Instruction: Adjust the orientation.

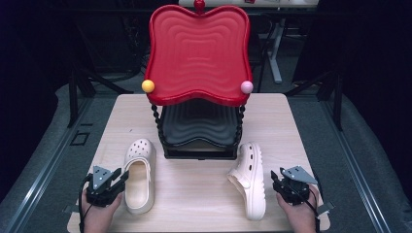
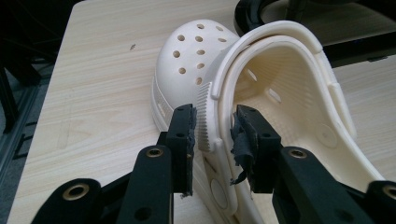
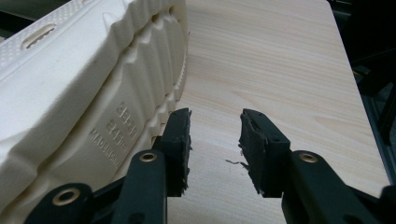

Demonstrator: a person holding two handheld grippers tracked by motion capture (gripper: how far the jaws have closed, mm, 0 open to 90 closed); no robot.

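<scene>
- The left clog [image 1: 140, 175], a cream perforated foam shoe, stands upright on its sole near the front left corner of the desk [image 1: 204, 194], toe pointing toward the back edge.
- The left gripper [image 1: 115, 178] sits at this clog's outer side, by its heel end, with the left hand [image 1: 97, 213] coming in over the front edge.
- In the left gripper view the side wall and heel strap of the clog [image 2: 261, 93] pass between the two black jaws; one pad [image 2: 186, 140] lies against the ribbed outer wall, while the torn pad [image 2: 243, 144] inside the opening stands just apart from the rim, so the jaws are half closed around the wall but not clamped.
- The right clog [image 1: 250, 179] lies tipped on its side near the front right corner, its ridged sole facing the right edge.
- The right gripper [image 1: 276, 180] is just beside that sole, held by the right hand [image 1: 302, 213].
- In the right gripper view its jaws stand partly apart over bare wood [image 3: 280, 70]; the embossed sole [image 3: 93, 107] is at the left jaw's outer side, and nothing lies between them.
- A red tiered tray stand [image 1: 198, 53] with a black lower tray [image 1: 199, 128] occupies the back middle of the desk.
</scene>
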